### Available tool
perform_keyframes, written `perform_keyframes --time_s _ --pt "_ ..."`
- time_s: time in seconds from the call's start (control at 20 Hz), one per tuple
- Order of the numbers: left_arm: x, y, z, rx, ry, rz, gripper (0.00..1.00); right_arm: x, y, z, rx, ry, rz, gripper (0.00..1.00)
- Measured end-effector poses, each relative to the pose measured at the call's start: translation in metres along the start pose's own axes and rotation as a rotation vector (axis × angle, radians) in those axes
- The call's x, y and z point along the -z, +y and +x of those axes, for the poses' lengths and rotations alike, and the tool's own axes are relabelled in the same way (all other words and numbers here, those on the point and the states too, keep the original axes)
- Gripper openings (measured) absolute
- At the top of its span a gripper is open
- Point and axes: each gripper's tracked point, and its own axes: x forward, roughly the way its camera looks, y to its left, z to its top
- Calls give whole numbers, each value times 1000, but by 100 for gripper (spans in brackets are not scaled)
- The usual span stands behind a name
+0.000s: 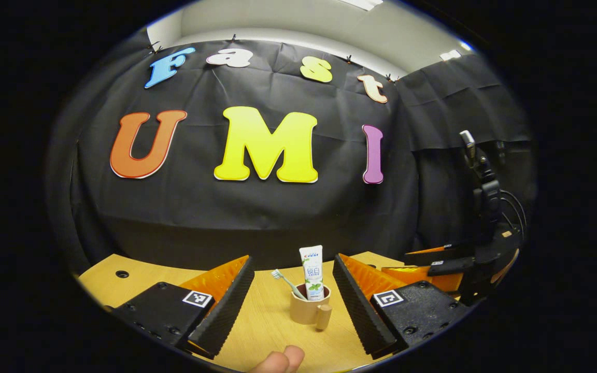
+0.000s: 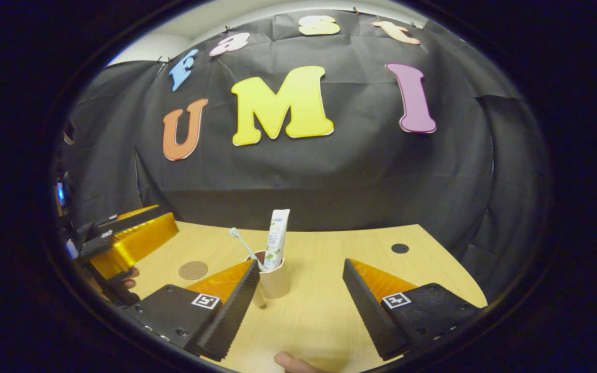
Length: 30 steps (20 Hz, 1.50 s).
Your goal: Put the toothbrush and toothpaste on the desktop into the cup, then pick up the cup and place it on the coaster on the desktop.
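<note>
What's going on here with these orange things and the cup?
A person holds a pair of tongs in each hand over a wooden desk. The toothbrush and toothpaste already stand in the cup. Both the left tongs and the right tongs are open and hold nothing; the cup sits on the desk in front of them. The round coaster lies apart from the cup, so moving the cup onto it is still to do.
</note>
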Motion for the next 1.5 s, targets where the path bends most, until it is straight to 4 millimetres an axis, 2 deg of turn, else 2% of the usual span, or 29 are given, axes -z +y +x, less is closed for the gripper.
perform_keyframes --time_s 0.15,0.2,0.25,0.5,0.6,0.7,0.75,0.85,1.05,1.25,1.3,1.35,1.5 --pt "-6 8 -29 -40 -15 17 96 5 8 25 6 73 -3 97" --pt "-4 13 -40 -56 -13 25 96 9 15 33 -4 107 -5 94" --pt "-3 15 -49 -68 -10 24 96 13 20 37 -12 139 -13 97" --pt "3 28 -103 -153 -13 35 97 34 45 65 -58 346 -14 96" --pt "5 28 -121 -161 -25 27 96 43 48 75 -56 422 1 96" --pt "8 34 -133 -186 -31 46 97 55 42 86 -15 494 24 96" --pt "10 38 -141 -198 -36 59 97 56 47 90 -21 522 61 96" --pt "19 40 -152 -208 -38 70 97 63 45 101 6 585 86 96" --pt "28 42 -164 -219 -41 107 97 69 61 117 -35 664 163 98" --pt "36 44 -170 -221 -25 104 97 77 60 118 23 735 163 97" --pt "36 44 -168 -220 -26 99 97 79 61 120 36 740 166 100" --pt "37 45 -167 -219 -22 88 97 81 60 122 52 749 168 95" --pt "41 48 -167 -219 -18 68 100 95 59 124 107 827 231 98"
